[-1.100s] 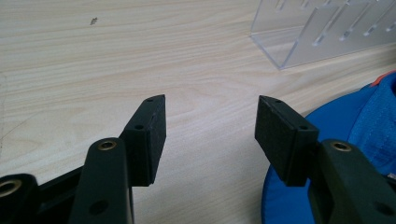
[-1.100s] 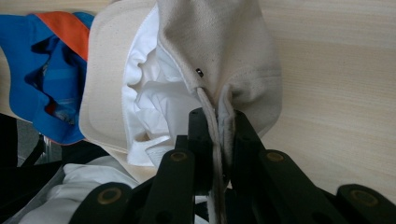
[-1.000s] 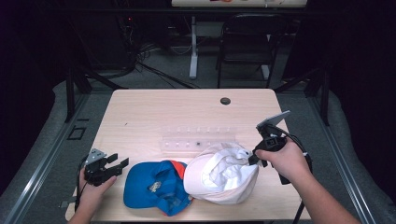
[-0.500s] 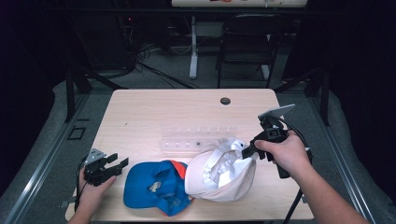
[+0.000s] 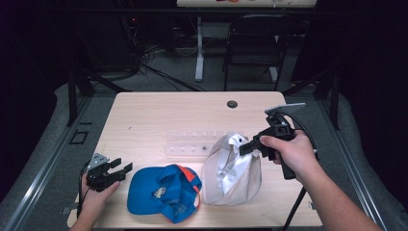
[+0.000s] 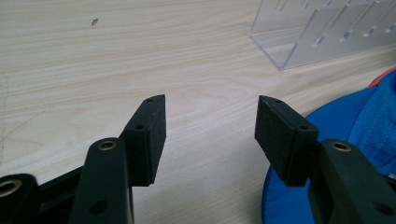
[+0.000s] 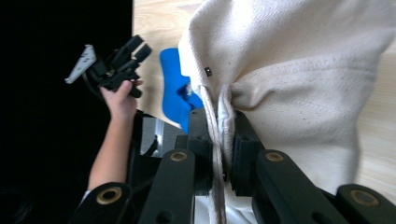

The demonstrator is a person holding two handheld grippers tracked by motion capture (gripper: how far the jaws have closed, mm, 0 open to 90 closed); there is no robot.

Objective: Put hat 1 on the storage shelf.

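The cream-white cotton baseball cap [image 5: 232, 169] hangs bunched from the right gripper [image 5: 246, 146], its lower edge resting on the pale wooden table [image 5: 159, 115] beside the blue cap with orange trim [image 5: 164, 191]. Judging by this, 1 cap is picked up and not yet placed, perhaps on the clear acrylic rack [image 5: 192, 143] behind; the blue cap lies untouched. The right jaws pinch a fold of fabric tight, hand raised, pointing left. The left gripper [image 5: 114, 169] rests low at the table's edge, jaws wide, empty.
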